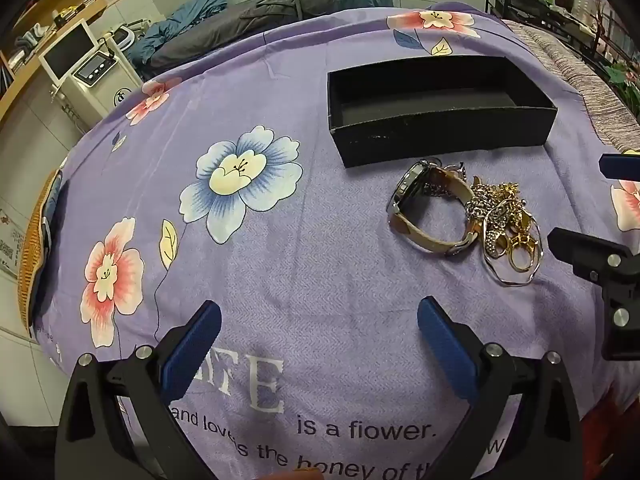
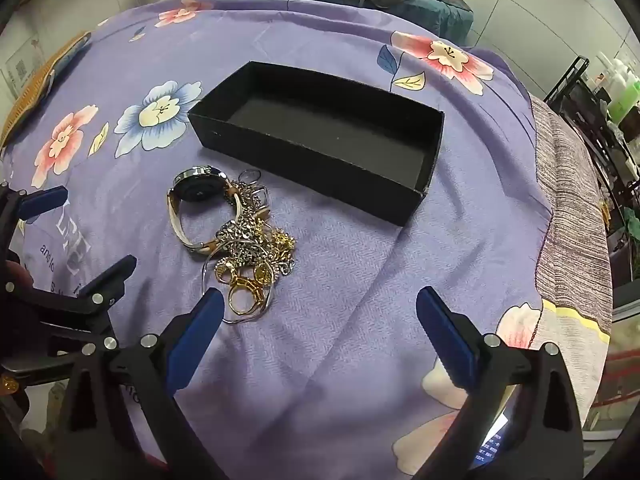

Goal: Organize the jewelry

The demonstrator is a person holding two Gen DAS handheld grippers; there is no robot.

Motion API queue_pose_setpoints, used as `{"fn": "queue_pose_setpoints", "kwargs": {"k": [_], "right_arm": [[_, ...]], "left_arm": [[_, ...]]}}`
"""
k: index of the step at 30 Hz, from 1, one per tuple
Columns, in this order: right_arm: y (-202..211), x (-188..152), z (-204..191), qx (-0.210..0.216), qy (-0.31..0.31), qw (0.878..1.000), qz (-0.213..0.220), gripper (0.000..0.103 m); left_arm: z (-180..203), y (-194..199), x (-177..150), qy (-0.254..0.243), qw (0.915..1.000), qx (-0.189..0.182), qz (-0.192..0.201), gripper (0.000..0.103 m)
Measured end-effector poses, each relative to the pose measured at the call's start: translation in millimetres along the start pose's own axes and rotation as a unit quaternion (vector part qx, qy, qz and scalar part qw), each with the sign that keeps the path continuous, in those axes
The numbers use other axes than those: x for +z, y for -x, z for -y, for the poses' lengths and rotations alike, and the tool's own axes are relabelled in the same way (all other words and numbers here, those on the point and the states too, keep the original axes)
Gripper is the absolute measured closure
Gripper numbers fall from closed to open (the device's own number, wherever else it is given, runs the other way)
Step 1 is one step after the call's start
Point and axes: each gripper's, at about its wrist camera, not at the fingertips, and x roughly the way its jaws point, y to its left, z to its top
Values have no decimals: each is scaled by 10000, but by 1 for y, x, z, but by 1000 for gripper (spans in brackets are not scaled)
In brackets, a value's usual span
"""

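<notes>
Right wrist view is showing me both grippers hovering with jaws spread wide and empty: right gripper [image 2: 320, 312], left gripper [image 1: 319, 320]. Nothing is sorted yet, I'm judging. Just beyond, the watch [image 2: 196, 208] and the tangled rings and chains [image 2: 252, 260] are lying heaped on the purple floral cloth [image 2: 340, 320] over the table. Farther off, the black box [image 2: 320, 136] is sitting bare. Behind, dark bedding [image 1: 280, 12] and shelves are showing.

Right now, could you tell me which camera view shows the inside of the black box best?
The right wrist view: it looks down into the black box, showing the bare floor and all four walls. The left wrist view sees the box at a lower angle, so its near wall hides part of the floor.
</notes>
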Motion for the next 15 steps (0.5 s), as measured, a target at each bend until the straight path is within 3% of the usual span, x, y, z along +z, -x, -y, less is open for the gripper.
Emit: {"fn": "queue_pose_setpoints", "kwargs": {"k": [15], "right_arm": [[3, -2, 5, 48, -21, 10000, 43, 8]], "left_arm": [[1, 1, -1, 5, 10000, 14, 2, 6]]}}
